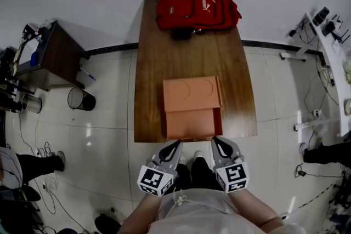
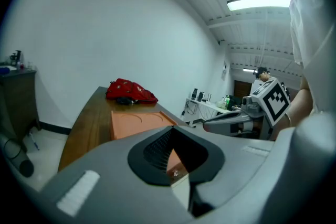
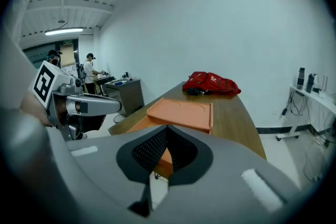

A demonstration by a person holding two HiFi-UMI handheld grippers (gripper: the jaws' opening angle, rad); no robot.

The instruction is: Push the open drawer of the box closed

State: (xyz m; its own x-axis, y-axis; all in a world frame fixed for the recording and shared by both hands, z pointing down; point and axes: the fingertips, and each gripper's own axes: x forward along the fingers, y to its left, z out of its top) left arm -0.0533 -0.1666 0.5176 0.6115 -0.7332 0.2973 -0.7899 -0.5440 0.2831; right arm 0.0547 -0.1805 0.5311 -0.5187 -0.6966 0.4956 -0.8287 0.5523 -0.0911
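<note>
An orange box (image 1: 192, 94) lies at the near end of a wooden table (image 1: 159, 63). Its drawer (image 1: 192, 124) stands pulled out toward me, reaching the table's front edge. Both grippers hover just in front of that edge, apart from the drawer. My left gripper (image 1: 175, 144) points at the drawer's left front corner, jaws shut on nothing. My right gripper (image 1: 216, 142) points at the right front corner, likewise shut and empty. The left gripper view shows the box (image 2: 139, 122) beyond my left gripper (image 2: 176, 147). The right gripper view shows the box (image 3: 181, 113) beyond my right gripper (image 3: 167, 139).
A red backpack (image 1: 196, 8) lies at the table's far end. A dark side cabinet (image 1: 52, 57) and a wire wastebasket (image 1: 81, 99) stand on the floor at left. A white desk (image 1: 334, 63) with gear is at right. People (image 3: 89, 68) stand in the background.
</note>
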